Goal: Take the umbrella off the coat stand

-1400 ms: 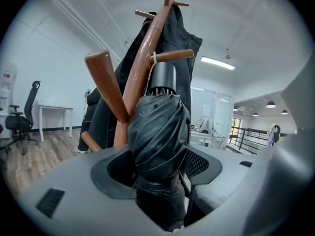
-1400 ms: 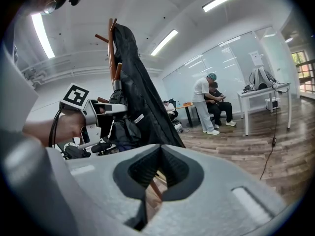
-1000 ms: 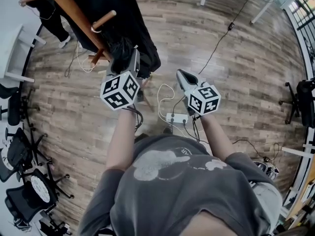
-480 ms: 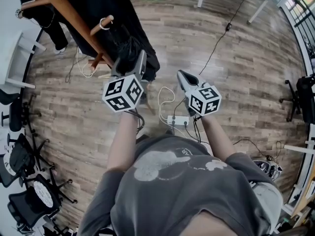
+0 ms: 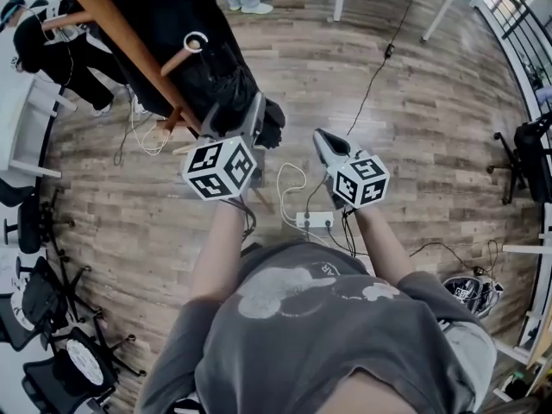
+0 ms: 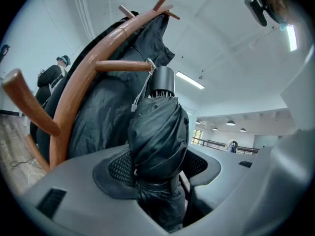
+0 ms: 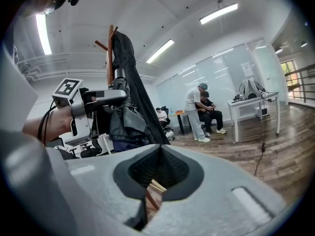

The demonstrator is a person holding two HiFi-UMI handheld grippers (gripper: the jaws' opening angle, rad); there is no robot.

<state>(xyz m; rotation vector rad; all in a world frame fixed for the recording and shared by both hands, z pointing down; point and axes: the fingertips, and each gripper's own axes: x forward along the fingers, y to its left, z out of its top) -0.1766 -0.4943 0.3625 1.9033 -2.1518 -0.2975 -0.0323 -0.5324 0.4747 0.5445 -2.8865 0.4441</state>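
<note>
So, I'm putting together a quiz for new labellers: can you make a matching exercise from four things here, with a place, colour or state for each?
Things:
1 umbrella
2 coat stand
3 right gripper
4 power strip

Matches:
A white, lying on the floor
B jaws together, nothing between them
C brown wood
D black, clamped by the left gripper

Pairs: 1-D, 2-C, 3-B, 4-A
</note>
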